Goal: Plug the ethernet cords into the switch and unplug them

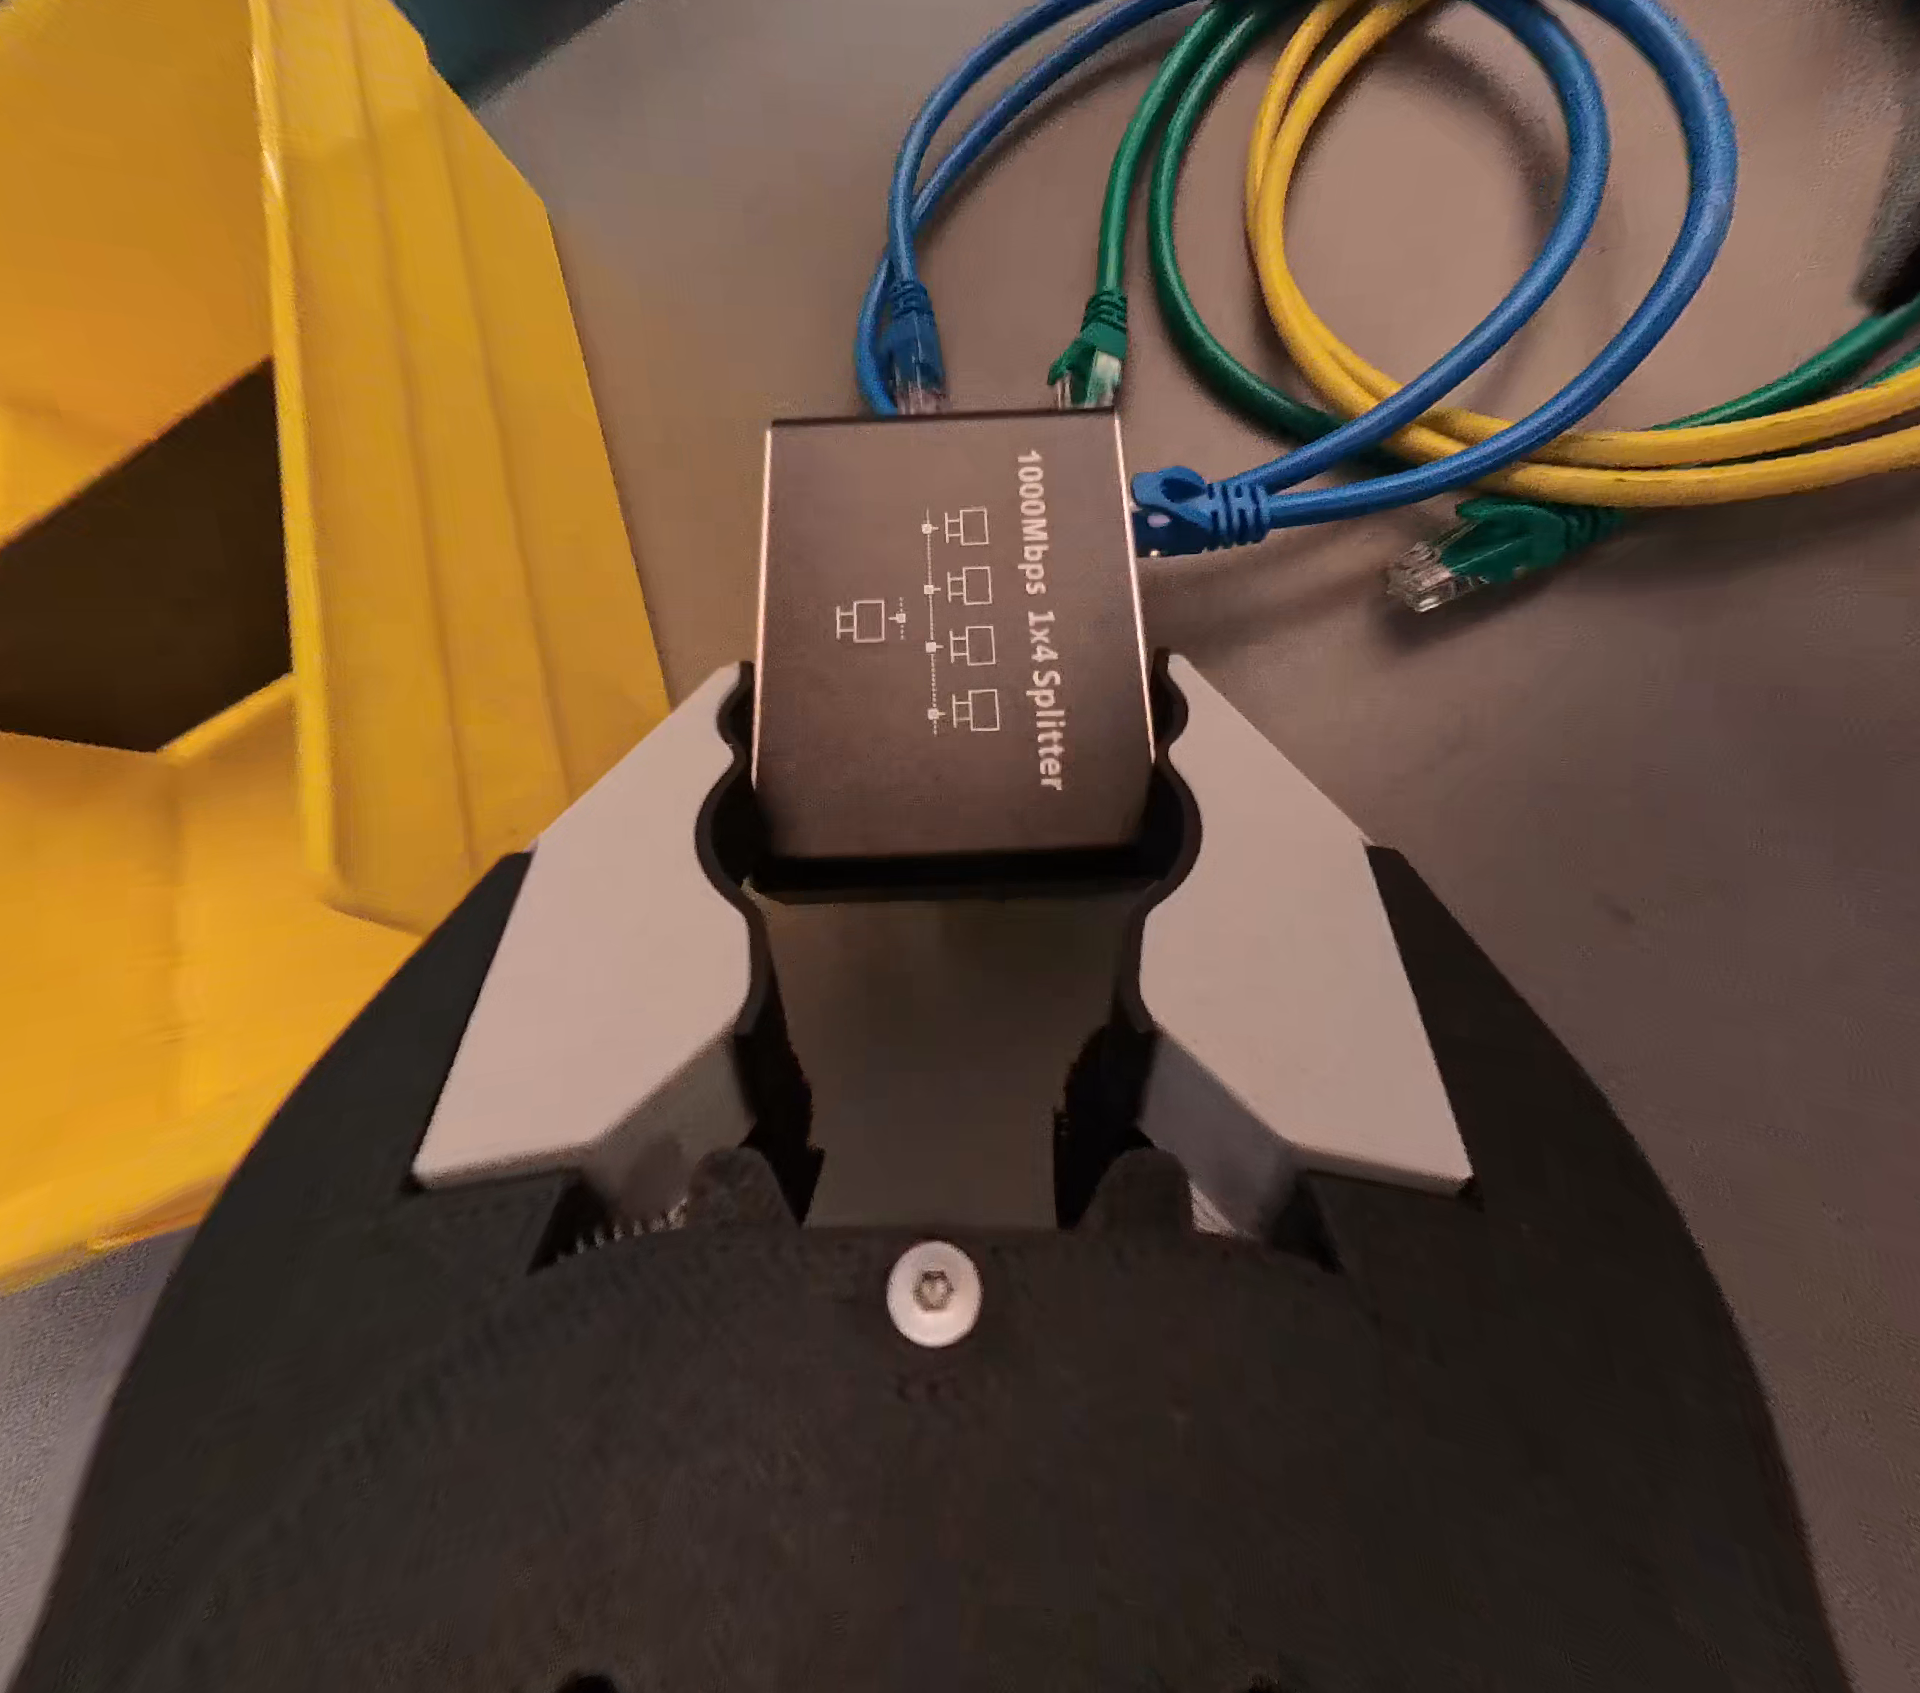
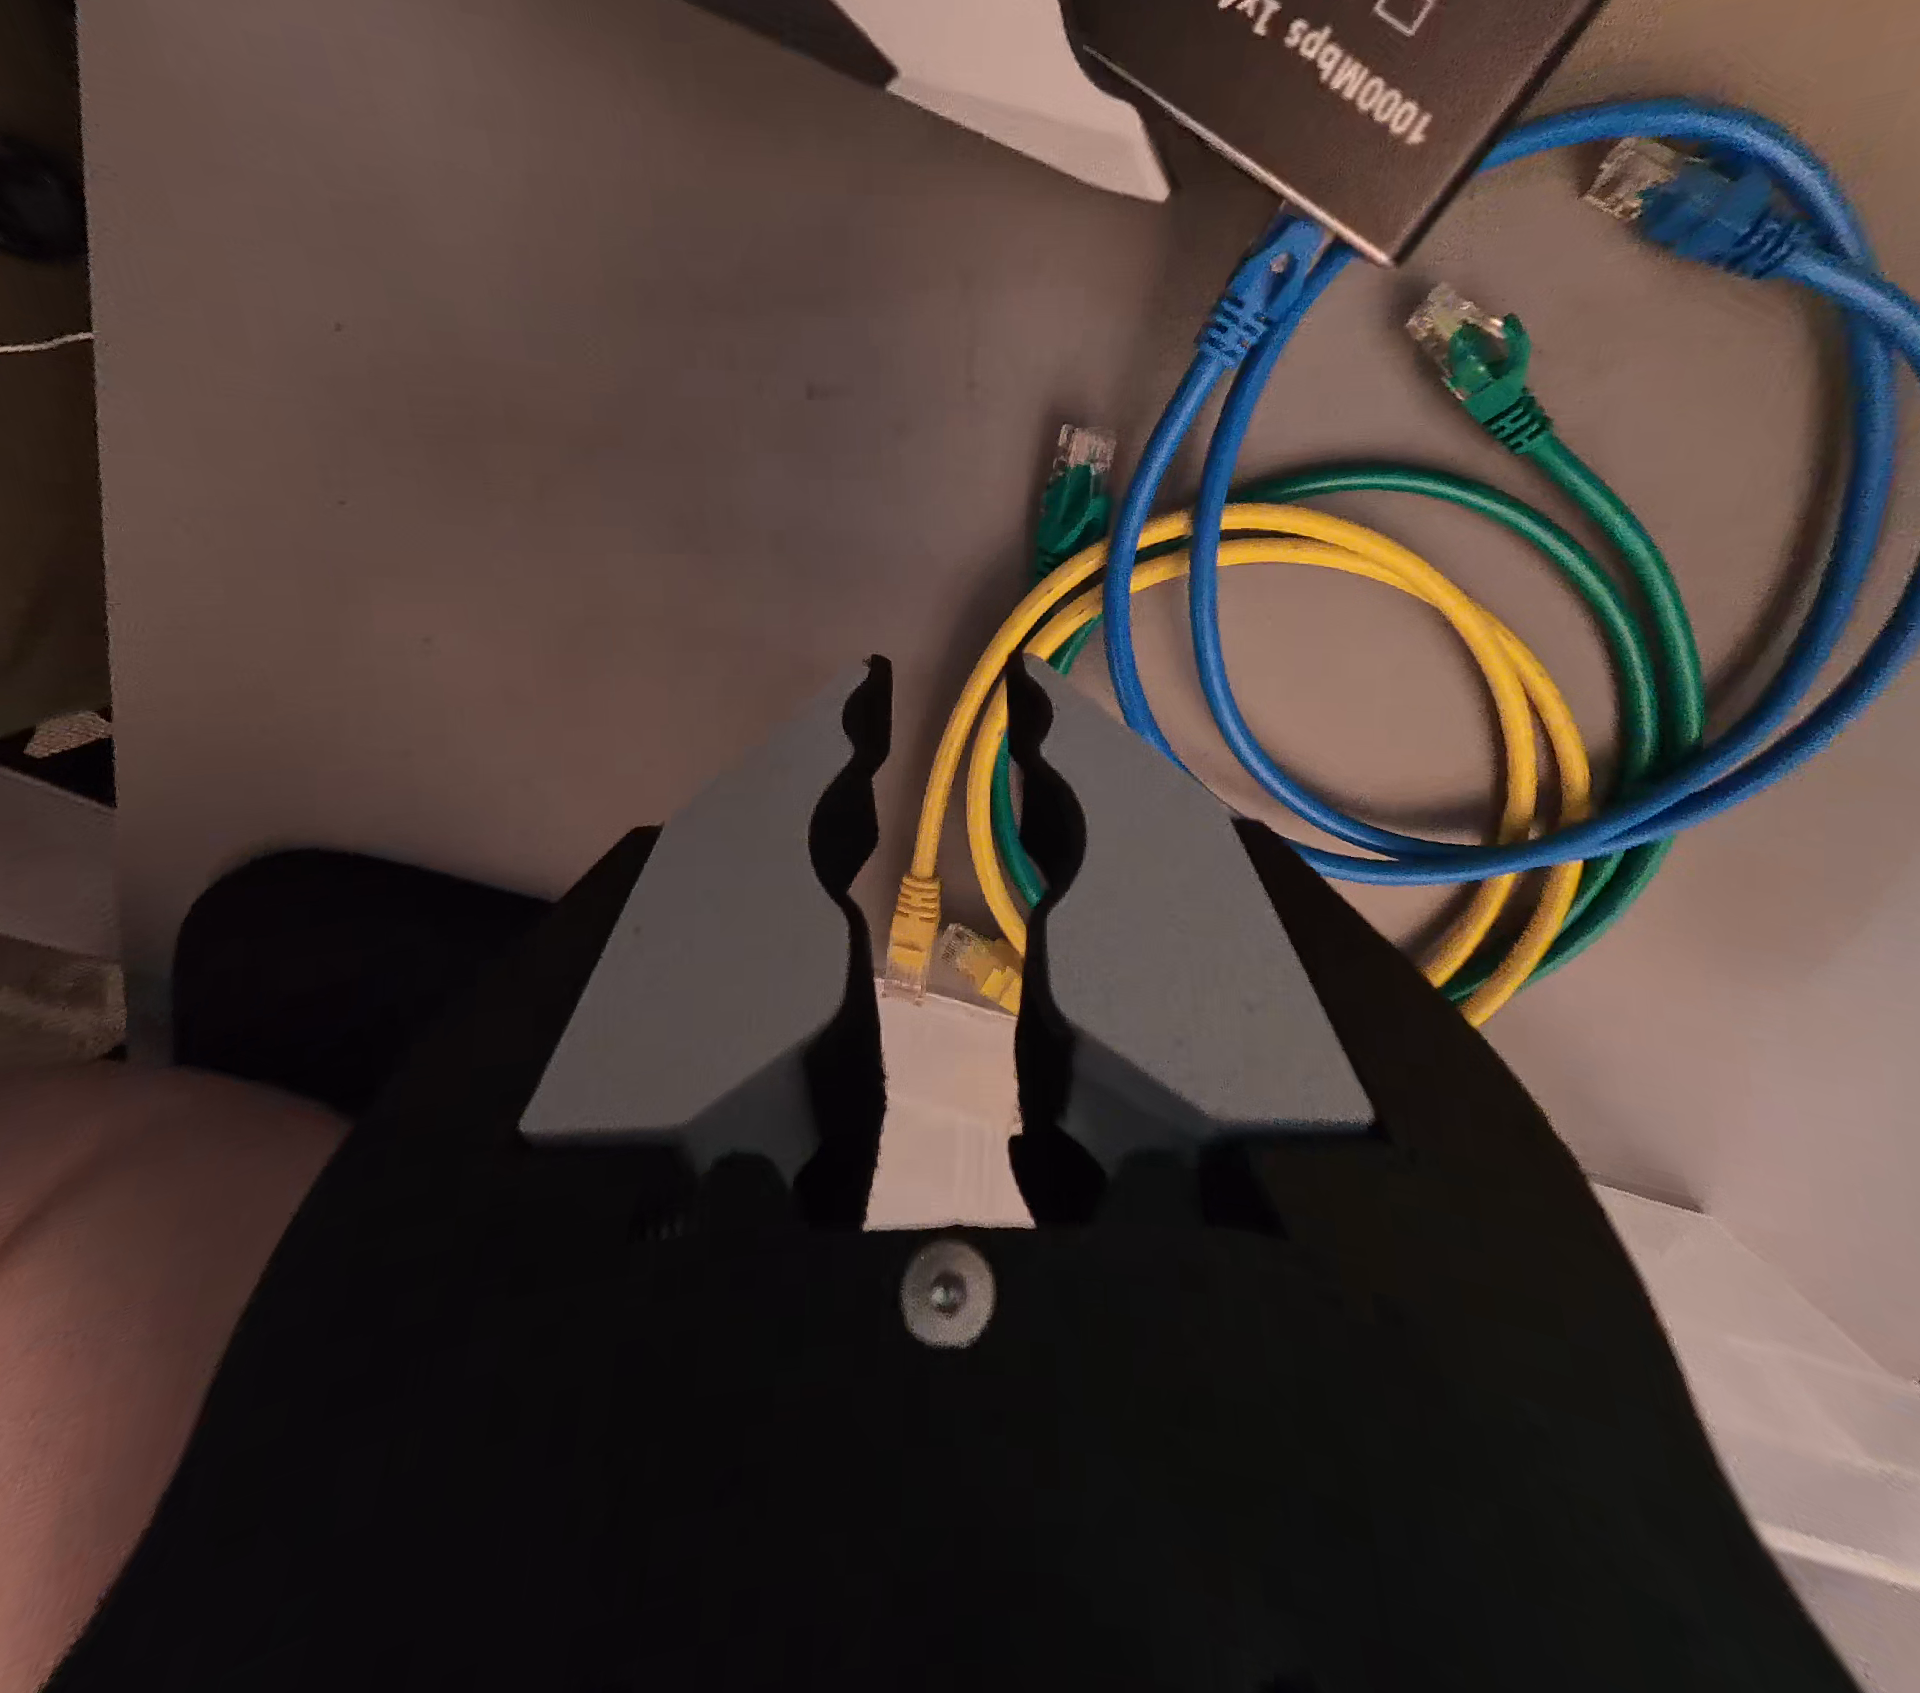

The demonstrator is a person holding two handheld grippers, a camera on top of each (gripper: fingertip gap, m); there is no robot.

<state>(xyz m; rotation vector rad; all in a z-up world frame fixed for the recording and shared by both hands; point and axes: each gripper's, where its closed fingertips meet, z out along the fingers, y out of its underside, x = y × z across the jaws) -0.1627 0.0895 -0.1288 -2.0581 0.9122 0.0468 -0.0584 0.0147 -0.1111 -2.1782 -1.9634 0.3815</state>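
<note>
- The left claw (image 1: 951, 770) is clamped on the near end of the switch (image 1: 951, 625), a small dark metal box held just over the desk (image 1: 1558, 864). It looks rigid and light, with smooth sides that could slip under a push, so this firm side grip suits it.
- The blue cord (image 1: 1621, 116), green cord (image 1: 1153, 189) and yellow cord (image 1: 1288, 209) lie coiled beyond it. One blue plug (image 1: 909, 355) and one green plug (image 1: 1091, 365) sit at the switch's far face; whether seated I cannot tell.
- The right claw (image 2: 945, 708) hangs narrowly parted and empty over the yellow plug (image 2: 912, 937).
- Cords are limp and springy; plugs are hard with frail clips. Best grasp: the ribbed boot behind the plug, not the cord.
- A yellow bin (image 1: 260, 396) stands left.
</note>
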